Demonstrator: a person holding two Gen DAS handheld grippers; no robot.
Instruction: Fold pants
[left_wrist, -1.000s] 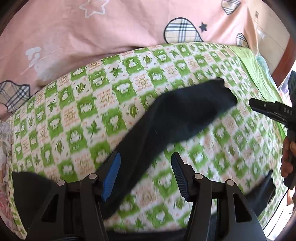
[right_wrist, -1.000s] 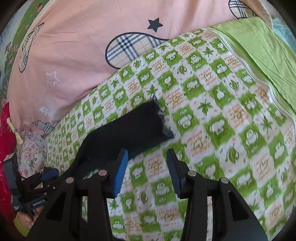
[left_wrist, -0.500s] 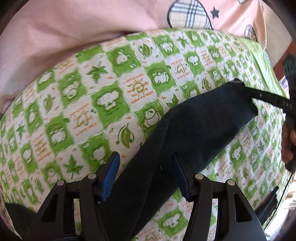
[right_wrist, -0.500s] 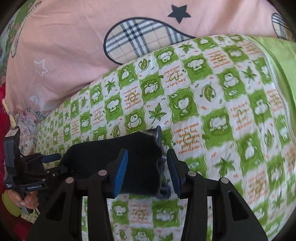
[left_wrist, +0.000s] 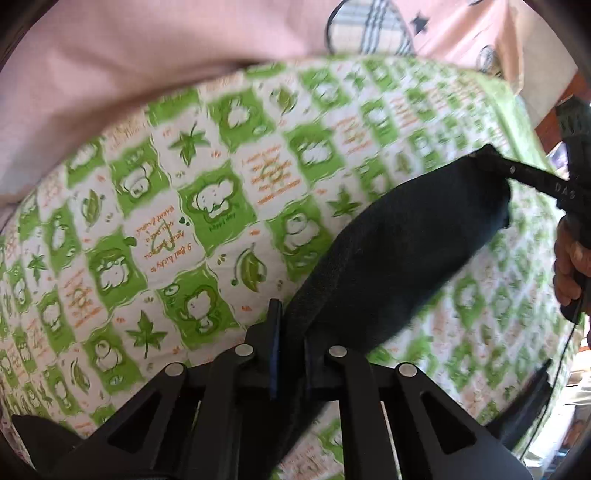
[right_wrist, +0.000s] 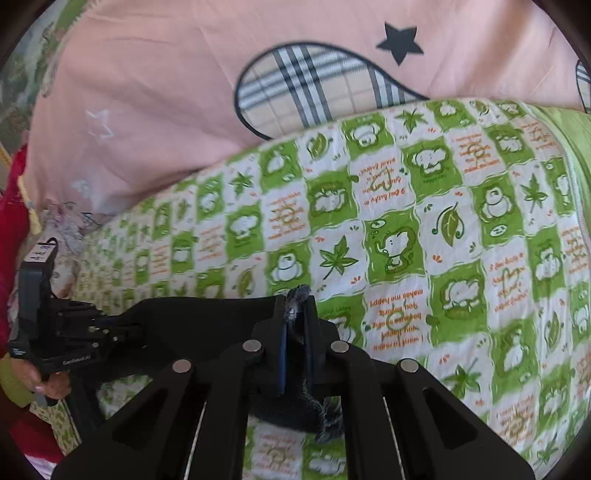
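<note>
Between my two grippers the pants (left_wrist: 406, 251) now hang as a dark band above the sheet (left_wrist: 177, 221), and that is the change: half a second ago both sets of jaws stood wide with cloth only lying between them, and now both have closed. My left gripper (left_wrist: 290, 354) pinches the fabric near me, its blue pads drawn together on the dark edge. My right gripper (right_wrist: 295, 343) has clamped the far right end, where a frayed hem (right_wrist: 297, 295) pokes up between its fingers and a bunched bit hangs below them.

From the left wrist view I can see the right gripper (left_wrist: 517, 173) biting the far right corner of the leg, with my right hand (left_wrist: 570, 266) behind it. From the right wrist view the left gripper (right_wrist: 85, 332) sits at the far left end of the same black strip.

The green-checked sheet below is blurred in the left view, so I judge I am in motion. The pink quilt (right_wrist: 166, 92) lies along the far side, off the cloth.

With both ends held, I judge the grasp step done. Next I would carry this leg over to lay it on the rest of the garment, keeping it taut so it does not sag or twist. The right pinch looks shallow at the hem and might slip.
</note>
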